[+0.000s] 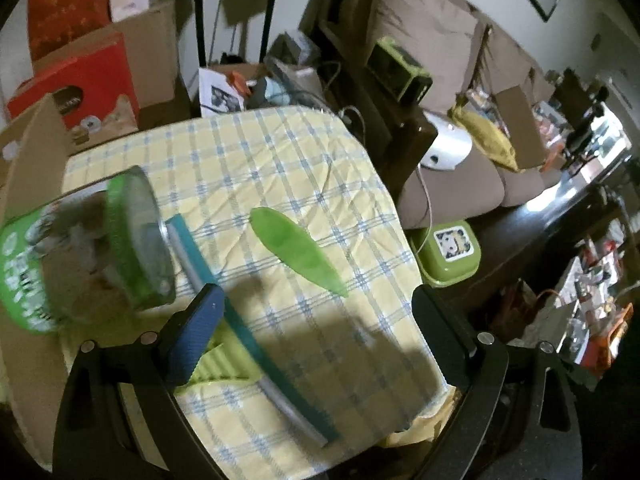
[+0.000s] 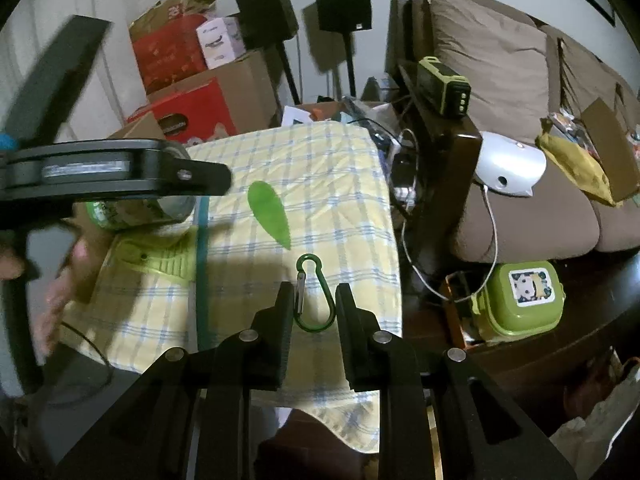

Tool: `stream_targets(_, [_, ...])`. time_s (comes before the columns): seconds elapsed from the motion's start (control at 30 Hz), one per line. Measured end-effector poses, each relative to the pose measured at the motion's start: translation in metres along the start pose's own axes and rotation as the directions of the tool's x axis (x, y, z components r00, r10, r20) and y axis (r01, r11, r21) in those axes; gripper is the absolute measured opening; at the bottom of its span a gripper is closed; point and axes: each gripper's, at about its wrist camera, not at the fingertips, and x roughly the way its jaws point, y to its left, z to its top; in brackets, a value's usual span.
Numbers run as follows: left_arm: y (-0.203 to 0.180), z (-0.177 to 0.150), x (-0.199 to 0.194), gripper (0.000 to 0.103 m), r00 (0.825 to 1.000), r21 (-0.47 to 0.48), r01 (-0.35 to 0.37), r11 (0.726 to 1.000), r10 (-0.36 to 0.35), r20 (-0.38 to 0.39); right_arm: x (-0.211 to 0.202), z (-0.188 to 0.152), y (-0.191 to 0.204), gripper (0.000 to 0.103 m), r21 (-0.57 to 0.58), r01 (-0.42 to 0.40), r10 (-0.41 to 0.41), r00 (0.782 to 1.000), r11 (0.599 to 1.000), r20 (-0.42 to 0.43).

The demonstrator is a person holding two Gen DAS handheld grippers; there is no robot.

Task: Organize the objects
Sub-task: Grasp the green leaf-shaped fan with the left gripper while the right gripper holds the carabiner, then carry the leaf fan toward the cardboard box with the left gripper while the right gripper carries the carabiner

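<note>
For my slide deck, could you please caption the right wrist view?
Right gripper shut on a green carabiner above the checked tablecloth, beside a green leaf-shaped piece.

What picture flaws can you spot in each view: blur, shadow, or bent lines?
Left wrist view: the green can at the left is smeared by motion blur, a dark shadow lies across the near part of the checked cloth, and the edges curve with fisheye bending. Right wrist view: the carabiner is sharp, while the hand at the left is blurred; corners go black.
</note>
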Motion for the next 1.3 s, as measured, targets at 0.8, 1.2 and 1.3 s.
stream_targets(0.8, [0.009,0.03,0.098,0.076,0.986,-0.114,-0.137,0.984,0.124,-0.113,-0.005,-0.011,-0.013,0.02,0.023,0.011,-0.011,1.0,1.0,0.001])
stream_targets(1.2, [-0.011,0.021,0.098,0.032,0.981,0.015,-0.195,0.981,0.195,-0.01,-0.002,-0.013,-0.01,0.02,0.022,0.015,-0.014,1.0,1.0,-0.005])
stream_targets(1.3, [-0.008,0.02,0.096,0.032,0.986,0.012,-0.168,0.986,0.168,-0.016,-0.003,-0.013,-0.01,0.02,0.022,0.014,-0.013,1.0,1.0,-0.003])
